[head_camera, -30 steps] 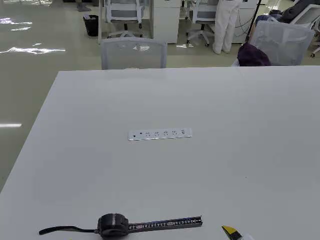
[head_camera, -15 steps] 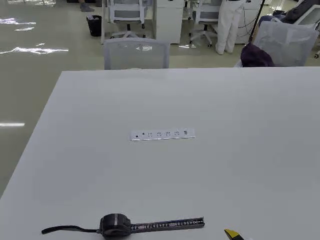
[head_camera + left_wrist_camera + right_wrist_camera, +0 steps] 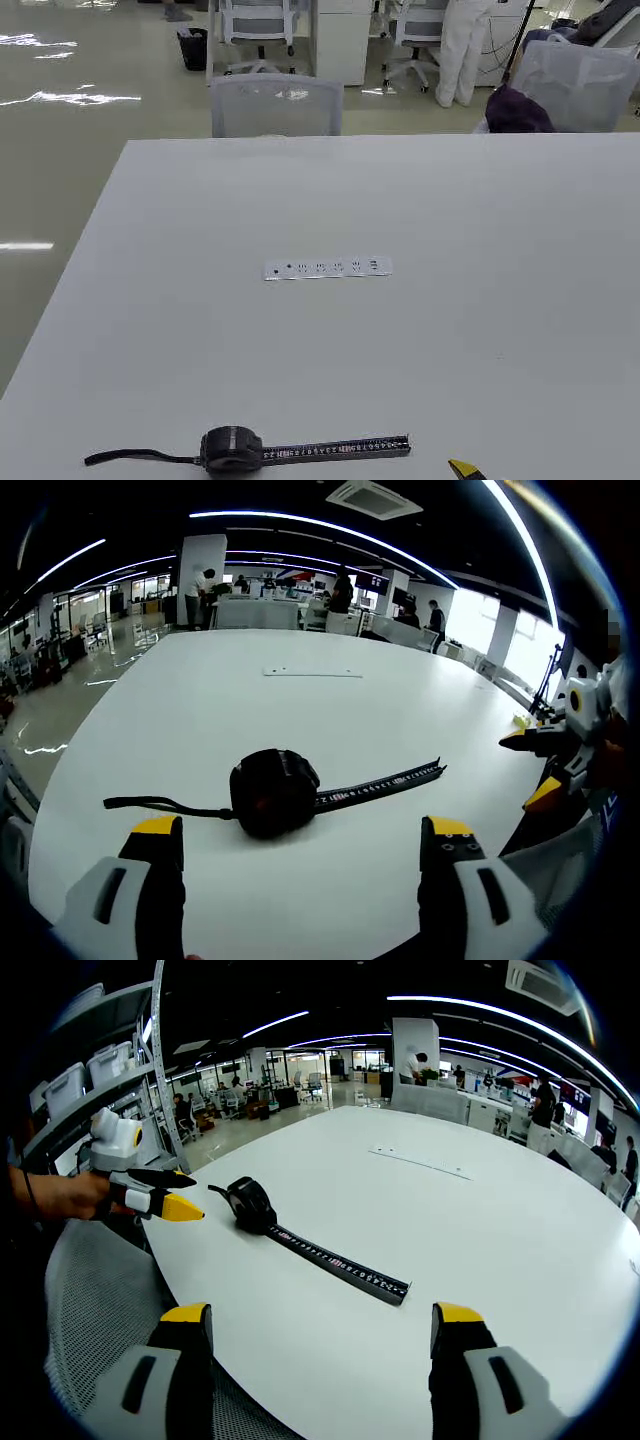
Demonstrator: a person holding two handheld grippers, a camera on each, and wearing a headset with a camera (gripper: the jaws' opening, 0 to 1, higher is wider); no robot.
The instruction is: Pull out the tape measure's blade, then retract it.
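Object: tape measure [image 3: 230, 450] at near edge of bench [image 3: 400, 200], blade [image 3: 340, 449] partly out | left gripper [image 3: 302, 827], right gripper [image 3: 325, 1312]: jaws wide, empty | Step: approach, judged | Next: steady tape measure, take blade's tip.

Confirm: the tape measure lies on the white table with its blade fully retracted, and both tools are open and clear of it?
No. The blade is pulled out, not retracted: the head view shows it lying flat on the table, out of the tape measure. The left tool and right tool are open and clear of it.
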